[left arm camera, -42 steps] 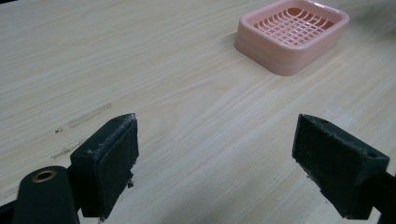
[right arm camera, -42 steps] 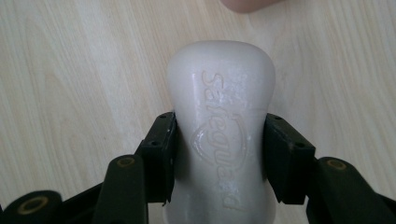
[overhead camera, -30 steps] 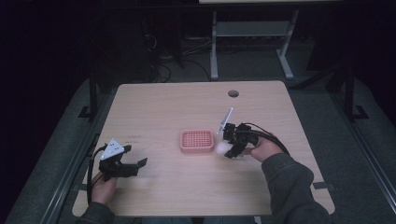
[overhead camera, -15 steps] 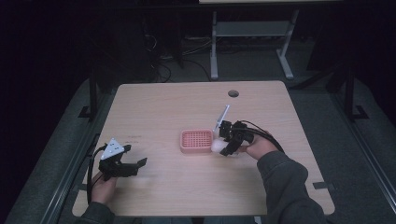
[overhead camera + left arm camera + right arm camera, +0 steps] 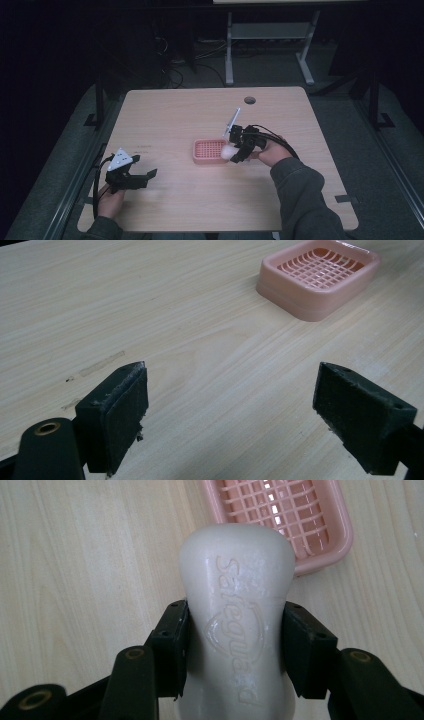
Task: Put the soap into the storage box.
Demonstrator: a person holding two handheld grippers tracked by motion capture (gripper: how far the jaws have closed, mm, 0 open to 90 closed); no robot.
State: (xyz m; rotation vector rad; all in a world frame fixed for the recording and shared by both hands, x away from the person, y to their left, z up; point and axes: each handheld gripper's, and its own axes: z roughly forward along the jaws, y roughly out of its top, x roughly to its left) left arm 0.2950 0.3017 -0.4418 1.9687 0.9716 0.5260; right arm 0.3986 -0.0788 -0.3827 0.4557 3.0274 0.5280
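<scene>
- At the left of the high view we see the left claw [image 5: 145,175] low over the near left part of the wooden counter [image 5: 165,115], held by the person's left hand [image 5: 109,202], with its grey three-cornered plate on top.
- In the left gripper view its two black jaws stand spread wide with nothing between them, only bare counter [image 5: 200,365]; the pink soap dish [image 5: 320,277] lies well apart, toward the upper right.
- Near the middle of the counter we see the pink soap dish [image 5: 210,151], a shallow tray with a grid floor.
- Just to the right of the dish, the right claw [image 5: 235,156] pinches a white bar of soap [image 5: 229,152] at the dish's right edge.
- In the right gripper view the soap bar [image 5: 237,605], with the embossed word "Safeguard" on it, sits upright between the jaws, whose pads press on both its sides; its far end overlaps the near rim of the soap dish [image 5: 330,535].
- The person's right hand [image 5: 272,152] and grey sleeve [image 5: 305,200] come in from the lower right.
</scene>
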